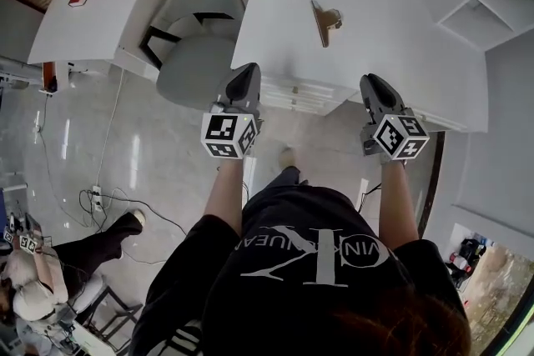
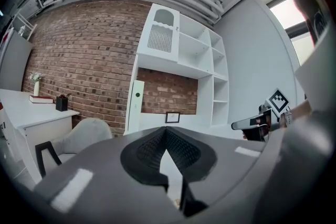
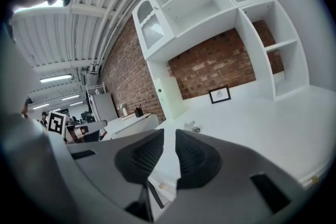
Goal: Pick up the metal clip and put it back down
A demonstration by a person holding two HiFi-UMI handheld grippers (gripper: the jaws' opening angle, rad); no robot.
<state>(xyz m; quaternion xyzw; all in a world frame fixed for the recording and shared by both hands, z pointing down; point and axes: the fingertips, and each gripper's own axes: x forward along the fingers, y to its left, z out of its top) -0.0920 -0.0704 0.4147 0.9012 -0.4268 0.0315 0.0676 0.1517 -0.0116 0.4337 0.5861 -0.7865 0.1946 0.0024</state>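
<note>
Currently metal clip (image 1: 325, 21) lies on white desk (image 1: 400, 46), well ahead of both grippers, untouched. Jaws of left gripper (image 1: 244, 77) pressed together, empty. Jaws of right gripper (image 1: 373, 85) barely apart, nothing between. Risk: gap likely too narrow for clip; near-closed tips would shove clip across smooth desktop instead of gripping.

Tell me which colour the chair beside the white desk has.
The chair is light grey; the head view shows it best.
</note>
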